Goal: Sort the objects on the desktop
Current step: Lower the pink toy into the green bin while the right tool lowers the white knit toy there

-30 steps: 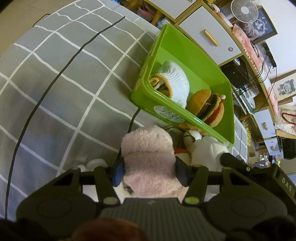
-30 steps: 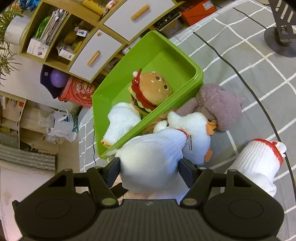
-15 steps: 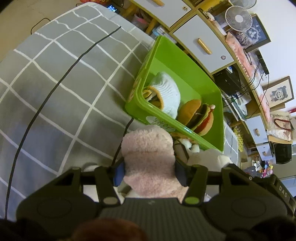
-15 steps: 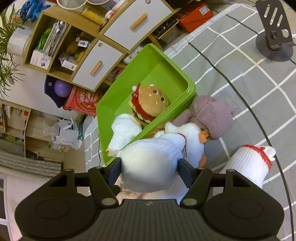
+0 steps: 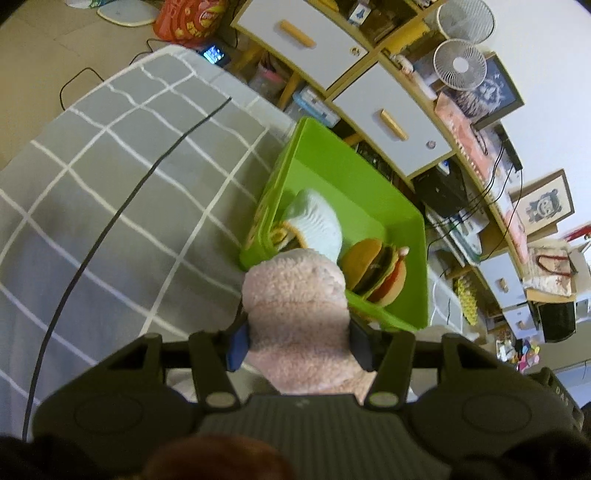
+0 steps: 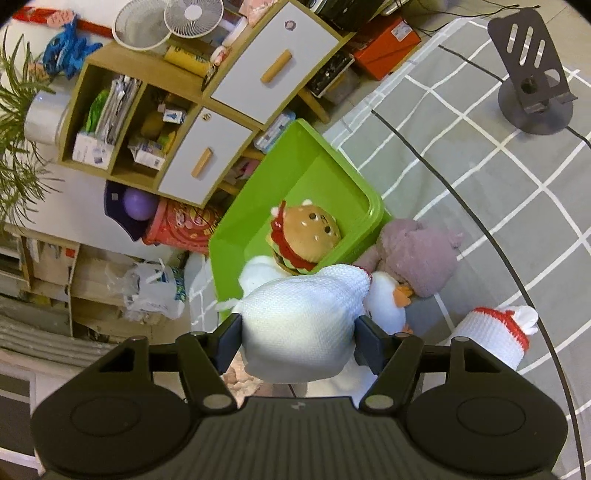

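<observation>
Both grippers clamped: left gripper (image 5: 297, 341) on pink plush (image 5: 295, 317), right gripper (image 6: 297, 341) on white knit toy (image 6: 301, 325), seemingly above green bin (image 6: 258, 210).

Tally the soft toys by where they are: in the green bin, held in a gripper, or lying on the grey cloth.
In the green bin: 2 (burger plush, white knit toy)
Held: 2 (pink fleece toy in left gripper, white knit plush in right gripper)
On the cloth: 3 (mauve plush, white duck, red-trimmed knit toy)
Total: 7

only "DAS" legible on my right gripper body (image 5: 557, 387), red bag's (image 5: 188, 18) print too blurry, bin's (image 5: 258, 225) label unreadable
</observation>
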A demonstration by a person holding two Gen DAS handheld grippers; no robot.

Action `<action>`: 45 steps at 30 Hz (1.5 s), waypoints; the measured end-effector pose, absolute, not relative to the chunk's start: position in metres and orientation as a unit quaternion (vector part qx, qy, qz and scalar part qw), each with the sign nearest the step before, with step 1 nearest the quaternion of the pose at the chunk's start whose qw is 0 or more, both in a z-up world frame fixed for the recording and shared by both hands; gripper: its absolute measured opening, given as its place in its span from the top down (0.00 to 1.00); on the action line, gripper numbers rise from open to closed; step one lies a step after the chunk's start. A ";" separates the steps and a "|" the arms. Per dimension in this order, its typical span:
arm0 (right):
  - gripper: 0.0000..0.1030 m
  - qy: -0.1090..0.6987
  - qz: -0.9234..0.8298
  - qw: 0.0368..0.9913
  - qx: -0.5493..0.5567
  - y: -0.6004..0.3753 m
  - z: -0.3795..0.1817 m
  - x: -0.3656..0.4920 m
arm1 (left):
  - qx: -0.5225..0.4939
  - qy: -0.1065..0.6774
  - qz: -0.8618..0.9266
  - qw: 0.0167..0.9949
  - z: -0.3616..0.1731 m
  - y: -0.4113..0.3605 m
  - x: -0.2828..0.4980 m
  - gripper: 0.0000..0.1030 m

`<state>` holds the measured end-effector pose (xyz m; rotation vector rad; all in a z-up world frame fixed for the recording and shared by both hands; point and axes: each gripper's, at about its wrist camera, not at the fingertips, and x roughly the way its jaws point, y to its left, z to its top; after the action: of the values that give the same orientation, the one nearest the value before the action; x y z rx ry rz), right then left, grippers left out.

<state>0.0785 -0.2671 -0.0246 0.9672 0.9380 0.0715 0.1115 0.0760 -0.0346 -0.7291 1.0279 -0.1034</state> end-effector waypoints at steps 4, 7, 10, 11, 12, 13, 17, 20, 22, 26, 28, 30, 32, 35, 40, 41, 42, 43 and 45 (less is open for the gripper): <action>0.35 0.422 0.027 0.783 0.456 -0.274 -0.023 0.081 | -0.342 0.466 -0.045 0.814 -0.032 0.076 0.118 0.49; 0.35 0.410 0.020 0.785 0.465 -0.281 -0.023 0.084 | -0.338 0.449 -0.039 0.826 -0.030 0.074 0.123 0.49; 0.35 0.396 0.013 0.788 0.471 -0.287 -0.026 0.090 | -0.326 0.423 -0.029 0.845 -0.025 0.072 0.129 0.49; 0.35 0.391 0.010 0.788 0.474 -0.289 -0.027 0.093 | -0.321 0.414 -0.025 0.851 -0.023 0.071 0.130 0.49; 0.35 0.386 0.008 0.788 0.479 -0.290 -0.029 0.095 | -0.316 0.406 -0.022 0.857 -0.021 0.070 0.132 0.49; 0.35 0.381 0.007 0.788 0.483 -0.292 -0.031 0.097 | -0.311 0.396 -0.018 0.863 -0.020 0.069 0.135 0.49; 0.35 0.355 0.009 0.792 0.496 -0.293 -0.034 0.105 | -0.300 0.371 -0.009 0.879 -0.020 0.063 0.144 0.49; 0.35 0.342 0.008 0.798 0.496 -0.292 -0.036 0.111 | -0.299 0.354 -0.004 0.886 -0.021 0.058 0.149 0.49; 0.35 0.340 0.003 0.800 0.495 -0.291 -0.041 0.113 | -0.307 0.345 -0.010 0.887 -0.024 0.052 0.152 0.49; 0.35 0.341 -0.004 0.803 0.489 -0.289 -0.046 0.117 | -0.309 0.328 -0.019 0.893 -0.032 0.038 0.155 0.48; 0.35 0.340 -0.006 0.808 0.481 -0.288 -0.046 0.118 | -0.296 0.318 -0.019 0.900 -0.035 0.030 0.158 0.48; 0.35 0.342 -0.010 0.813 0.471 -0.286 -0.048 0.120 | -0.279 0.316 -0.022 0.906 -0.036 0.023 0.160 0.48; 0.35 0.343 -0.012 0.815 0.467 -0.284 -0.051 0.121 | -0.263 0.316 -0.021 0.911 -0.037 0.016 0.160 0.48; 0.35 0.342 -0.013 0.821 0.458 -0.280 -0.052 0.122 | -0.252 0.319 -0.021 0.913 -0.039 0.012 0.160 0.49; 0.35 0.346 -0.015 0.839 0.420 -0.270 -0.048 0.123 | -0.244 0.323 -0.017 0.914 -0.044 0.011 0.161 0.49; 0.35 0.347 -0.015 0.843 0.411 -0.268 -0.047 0.123 | -0.247 0.324 -0.017 0.913 -0.045 0.011 0.161 0.49; 0.35 0.348 -0.015 0.846 0.403 -0.265 -0.045 0.123 | -0.252 0.324 -0.017 0.912 -0.047 0.013 0.162 0.49; 0.35 0.350 -0.014 0.849 0.397 -0.264 -0.044 0.123 | -0.258 0.325 -0.017 0.910 -0.050 0.014 0.163 0.49; 0.35 0.352 -0.014 0.852 0.386 -0.261 -0.043 0.123 | -0.269 0.324 -0.017 0.907 -0.055 0.016 0.165 0.49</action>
<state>0.1230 -0.2612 -0.0429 0.8131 0.7416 -0.0287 0.1648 0.0165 -0.0552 -0.5548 0.6695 -0.0349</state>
